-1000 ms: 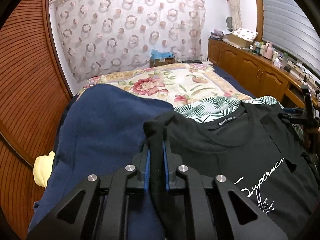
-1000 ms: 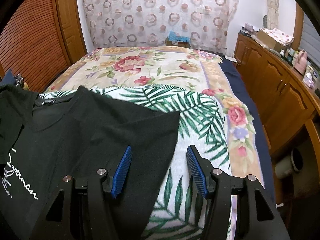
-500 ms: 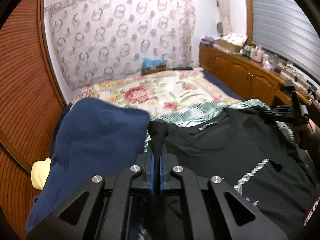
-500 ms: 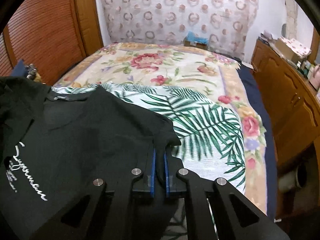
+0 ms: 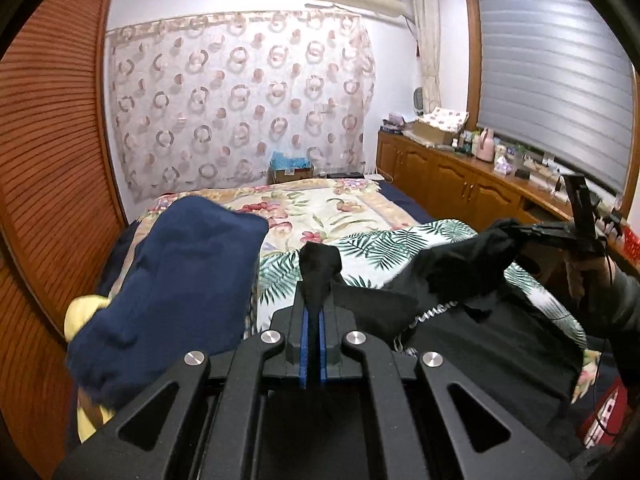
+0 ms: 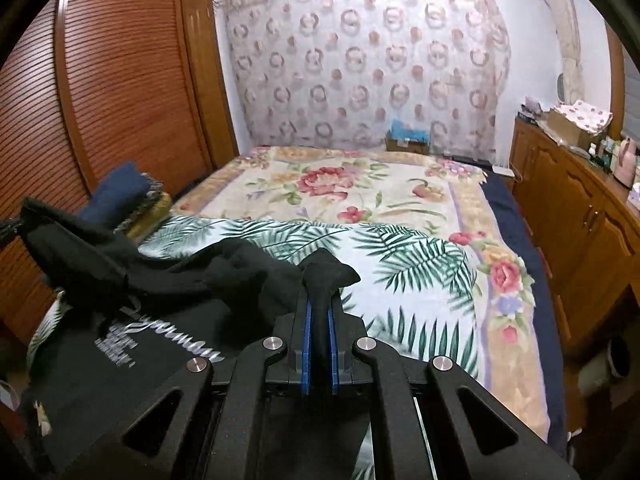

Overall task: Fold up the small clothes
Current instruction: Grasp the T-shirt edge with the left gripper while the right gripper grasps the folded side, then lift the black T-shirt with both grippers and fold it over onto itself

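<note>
Both grippers, left gripper [image 5: 314, 322] and right gripper [image 6: 320, 318], now pinch the black T-shirt [image 6: 168, 320] (right newly clamped), lifting its top edge off the bed [image 6: 420, 280] to fold.

Two grippers are in view, the left gripper [image 5: 313, 308] and the right gripper [image 6: 319, 312], with one black T-shirt [image 6: 172, 320] strung between them. On the one bed [image 6: 360, 196] lie one palm-leaf sheet [image 6: 420, 264] and one navy garment [image 5: 180, 280]. One pink jug [image 5: 485, 149] stands on the tabletop [image 5: 500, 176].
</note>
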